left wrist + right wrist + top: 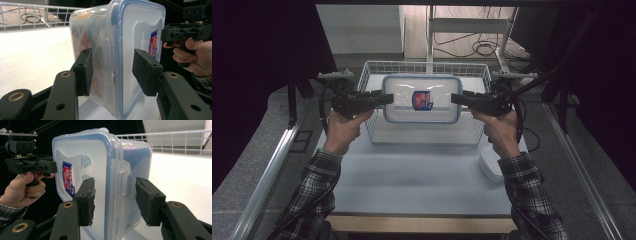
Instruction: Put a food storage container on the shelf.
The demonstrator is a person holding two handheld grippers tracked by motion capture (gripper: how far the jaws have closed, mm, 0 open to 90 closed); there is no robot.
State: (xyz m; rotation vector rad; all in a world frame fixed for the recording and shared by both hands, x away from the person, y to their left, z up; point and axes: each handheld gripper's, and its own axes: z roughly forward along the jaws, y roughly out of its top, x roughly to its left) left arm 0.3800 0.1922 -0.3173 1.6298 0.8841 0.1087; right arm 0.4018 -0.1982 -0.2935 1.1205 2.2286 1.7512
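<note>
The lidded box (421, 98) hangs level above the wire basket (373, 68), the left gripper (386, 98) and right gripper (456, 98) each pinching an end clasp so neither side drops or tilts over the bench (412, 175).

A pale grey table (412, 175) with a wooden front edge fills the lower middle of the high view; a white wire basket (377, 132) stands on its far half, centre frame; a small white lidded container (490, 162) lies at its right edge, lower right of the basket.
</note>
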